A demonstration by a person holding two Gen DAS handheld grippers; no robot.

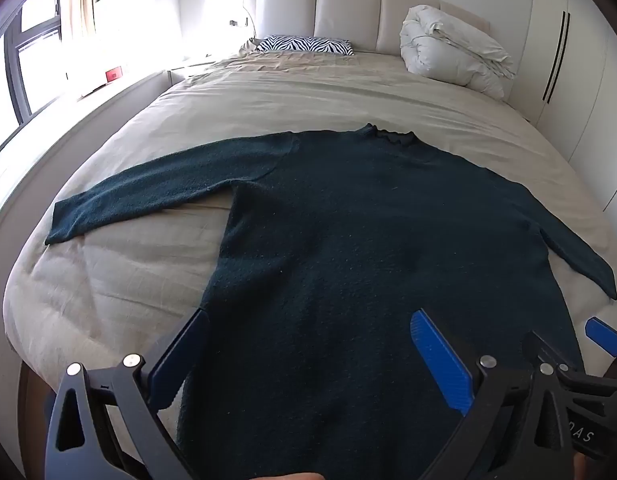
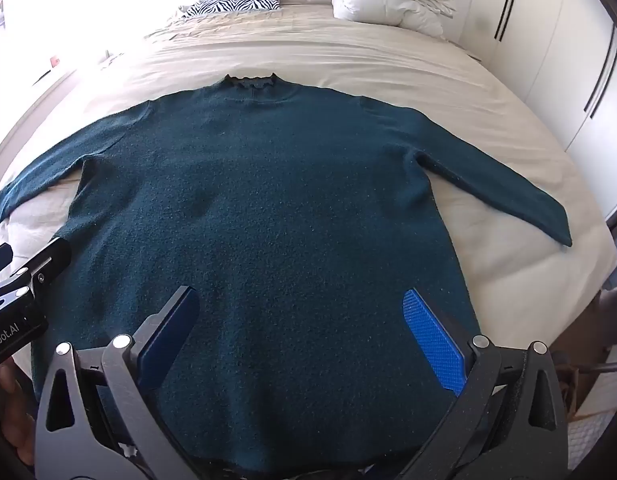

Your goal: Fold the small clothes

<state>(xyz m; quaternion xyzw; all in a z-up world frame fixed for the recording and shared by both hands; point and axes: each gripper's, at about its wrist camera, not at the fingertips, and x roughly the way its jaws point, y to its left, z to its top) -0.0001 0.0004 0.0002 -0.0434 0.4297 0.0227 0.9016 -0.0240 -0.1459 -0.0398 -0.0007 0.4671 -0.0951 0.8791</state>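
Left gripper (image 1: 308, 344) and right gripper (image 2: 300, 320), blue-padded black claws, both spread wide, nothing pinched, held over hem end of dark teal knitted long-sleeve sweater (image 2: 260, 200). Sweater laid flat on beige-sheeted bed (image 2: 348, 52), sleeves spread outward. Zebra-print pillow (image 1: 304, 45) and white folded duvet (image 1: 452, 52) seen at headboard.

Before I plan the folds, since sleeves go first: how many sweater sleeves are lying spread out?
2. The left sleeve stretches toward the window side; the right sleeve stretches toward the wardrobe side. Both lie flat on the bed, none hidden.
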